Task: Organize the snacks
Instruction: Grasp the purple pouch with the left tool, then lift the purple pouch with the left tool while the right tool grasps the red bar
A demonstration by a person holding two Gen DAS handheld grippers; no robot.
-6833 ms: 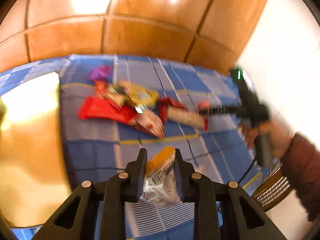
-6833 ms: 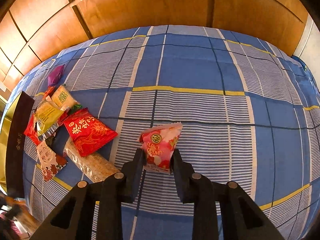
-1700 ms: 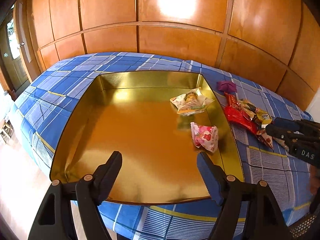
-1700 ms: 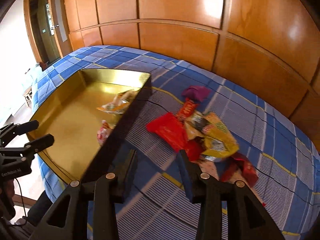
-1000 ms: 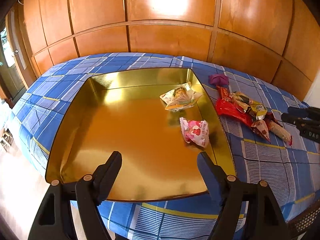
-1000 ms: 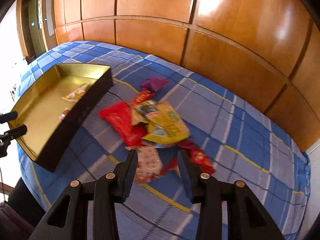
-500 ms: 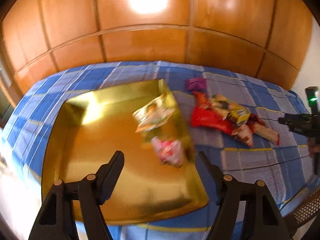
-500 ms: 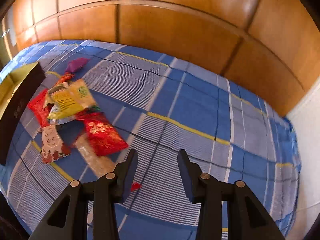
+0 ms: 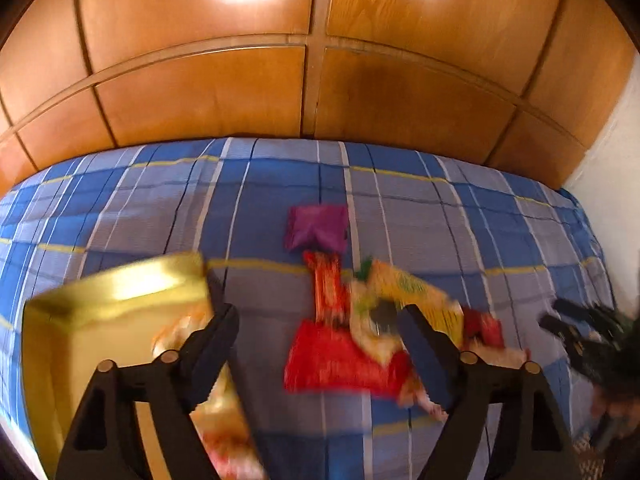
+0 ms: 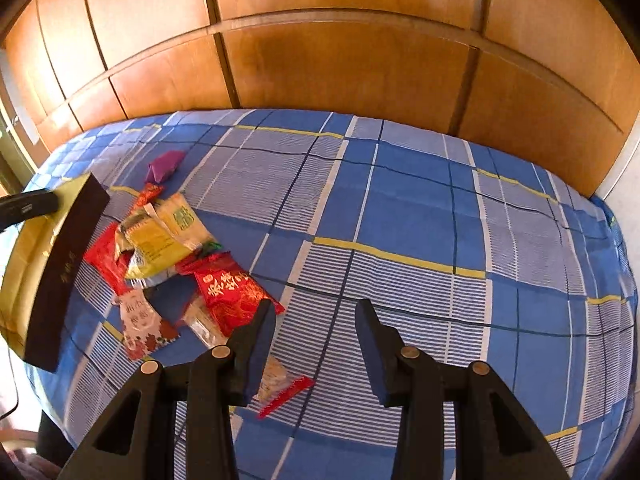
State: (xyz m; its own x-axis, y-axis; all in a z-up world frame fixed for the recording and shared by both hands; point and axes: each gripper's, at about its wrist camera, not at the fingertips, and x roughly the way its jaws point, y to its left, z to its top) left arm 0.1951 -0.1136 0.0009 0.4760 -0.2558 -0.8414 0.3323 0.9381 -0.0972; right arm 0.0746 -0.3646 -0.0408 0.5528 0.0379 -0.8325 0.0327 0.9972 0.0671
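At the left edge of the blue plaid bedcover [image 10: 400,208] sits the gold tray [image 10: 24,264], its dark outer wall [image 10: 60,280] facing the snack pile. In the blurred left wrist view a pale packet [image 9: 180,332] lies inside the tray near its right wall.

Just right of the tray, toward the bedcover's left side, the loose snacks are heaped together. A purple packet [image 10: 164,165] lies farthest back, toward the wooden panelled wall [image 10: 340,60]. Nearer come a narrow orange-red wrapper [image 10: 147,194], overlapping yellow bags [image 10: 168,236], a plain red bag [image 10: 106,260] and a red bag with gold characters [image 10: 232,292]. A white packet with red leaves [image 10: 140,322] lies at the near side of the heap, and a clear cracker pack with a red end [image 10: 280,384] is closest to the front edge.

The left gripper [image 9: 316,332] hangs over the heap with nothing between its jaws — they are opening, already wide apart.

The right gripper [image 10: 316,320] hovers over bare cloth right of the heap. Its jaws stand partly apart and grip nothing — the cracker pack passes beneath its left finger.
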